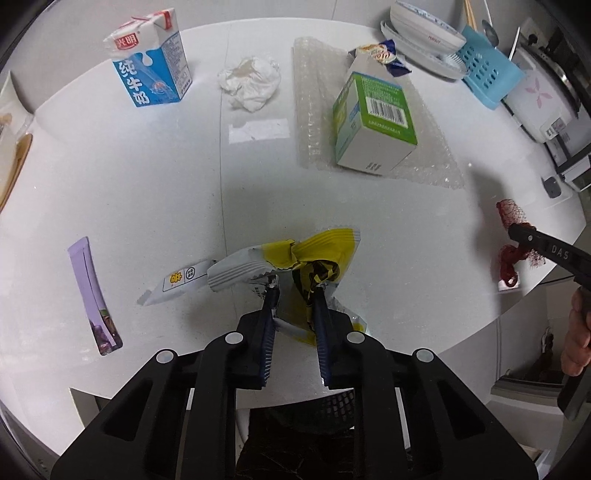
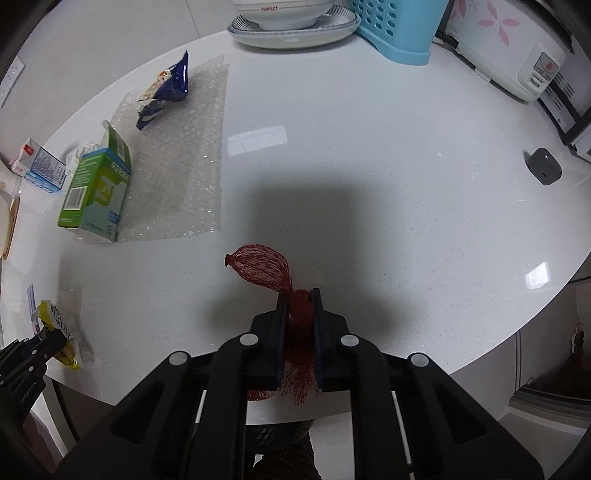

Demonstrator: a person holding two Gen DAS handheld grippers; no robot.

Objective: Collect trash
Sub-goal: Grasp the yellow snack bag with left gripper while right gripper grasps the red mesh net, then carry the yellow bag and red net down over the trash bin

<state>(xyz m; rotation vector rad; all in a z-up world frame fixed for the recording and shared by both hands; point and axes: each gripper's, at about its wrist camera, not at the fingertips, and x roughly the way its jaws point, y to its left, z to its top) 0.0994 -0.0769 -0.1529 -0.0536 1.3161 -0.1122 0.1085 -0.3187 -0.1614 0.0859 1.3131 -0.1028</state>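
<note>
My left gripper [image 1: 295, 286] is shut on a crumpled yellow snack wrapper [image 1: 325, 247] near the white table's front edge; a grey-white wrapper [image 1: 184, 282] lies against it. My right gripper [image 2: 300, 294] is shut on a red mesh net [image 2: 262, 267], whose frayed end hangs between the fingers. Still lying on the table are a blue milk carton [image 1: 151, 62], a crumpled tissue [image 1: 251, 83], a green box [image 1: 373, 122] on bubble wrap [image 1: 314, 110], a blue wrapper [image 1: 386, 55] and a purple sachet [image 1: 94, 295].
At the back stand stacked bowls on a plate [image 2: 291, 35], a blue basket [image 2: 399, 29] and a white rice cooker [image 2: 517, 62]. A small dark object [image 2: 545, 166] lies at the right. The round table's edge [image 2: 480, 362] runs close below both grippers.
</note>
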